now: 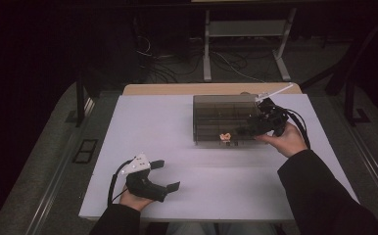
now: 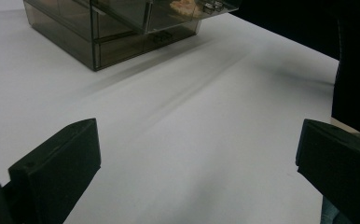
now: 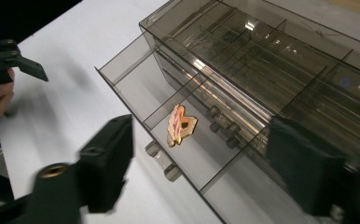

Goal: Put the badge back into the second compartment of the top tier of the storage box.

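A smoky clear drawer cabinet (image 1: 221,115) stands at the back right of the white board (image 1: 177,147). One of its drawers (image 3: 136,93) is pulled out toward me, and a small orange-pink piece (image 3: 180,124) lies in a middle compartment of it, also seen in the high view (image 1: 224,136). My right gripper (image 3: 206,168) hovers over the open drawer at the cabinet's right front (image 1: 246,131); its jaws stand open with nothing held. My left gripper (image 1: 166,175) rests near the board's front edge, jaws wide open and empty (image 2: 197,163), pointing toward the cabinet (image 2: 113,32).
The board lies on a wooden table (image 1: 211,89). Beyond the table are metal frame legs (image 1: 207,49) and loose cables (image 1: 167,68) on the dark floor. A dark sleeve (image 1: 319,196) crosses the board's right front corner.
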`<state>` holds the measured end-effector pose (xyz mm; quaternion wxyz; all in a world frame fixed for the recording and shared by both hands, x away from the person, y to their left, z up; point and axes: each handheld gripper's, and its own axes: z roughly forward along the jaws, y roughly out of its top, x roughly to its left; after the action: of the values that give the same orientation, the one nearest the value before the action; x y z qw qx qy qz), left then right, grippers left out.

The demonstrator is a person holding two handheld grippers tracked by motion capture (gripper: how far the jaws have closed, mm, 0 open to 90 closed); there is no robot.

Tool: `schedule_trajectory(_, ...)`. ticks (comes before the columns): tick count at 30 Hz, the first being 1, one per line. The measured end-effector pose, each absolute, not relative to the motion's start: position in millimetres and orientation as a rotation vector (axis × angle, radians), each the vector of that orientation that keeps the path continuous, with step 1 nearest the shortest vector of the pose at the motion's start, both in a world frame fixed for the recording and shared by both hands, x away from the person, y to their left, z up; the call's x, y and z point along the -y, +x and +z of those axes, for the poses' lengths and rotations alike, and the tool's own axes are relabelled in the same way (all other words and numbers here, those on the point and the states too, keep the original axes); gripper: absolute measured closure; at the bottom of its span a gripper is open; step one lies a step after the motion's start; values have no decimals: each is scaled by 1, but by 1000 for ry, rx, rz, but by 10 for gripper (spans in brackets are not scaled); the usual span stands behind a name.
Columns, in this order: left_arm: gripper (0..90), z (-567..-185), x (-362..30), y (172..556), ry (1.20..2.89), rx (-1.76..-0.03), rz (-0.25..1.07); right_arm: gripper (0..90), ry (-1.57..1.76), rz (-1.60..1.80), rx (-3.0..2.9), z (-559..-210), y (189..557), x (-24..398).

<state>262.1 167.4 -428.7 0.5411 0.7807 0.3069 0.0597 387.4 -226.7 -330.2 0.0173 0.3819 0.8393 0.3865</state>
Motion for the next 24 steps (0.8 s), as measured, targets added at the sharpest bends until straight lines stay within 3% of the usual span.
schedule_trajectory(2,0,-429,-168,262,1855,-729,142,121,1182,1210,-2606,-329,384,229)
schedule_trajectory(6,0,-429,-168,262,1852,-731,143,96,1162,1236,-2597,-325,376,232)
schedule_trajectory(8,0,-429,-168,262,1852,-731,143,5,1162,1260,-2598,-324,372,234)
schedule_trajectory(24,0,-429,-168,262,1852,-730,145,0,1150,1315,-2551,-325,340,254)
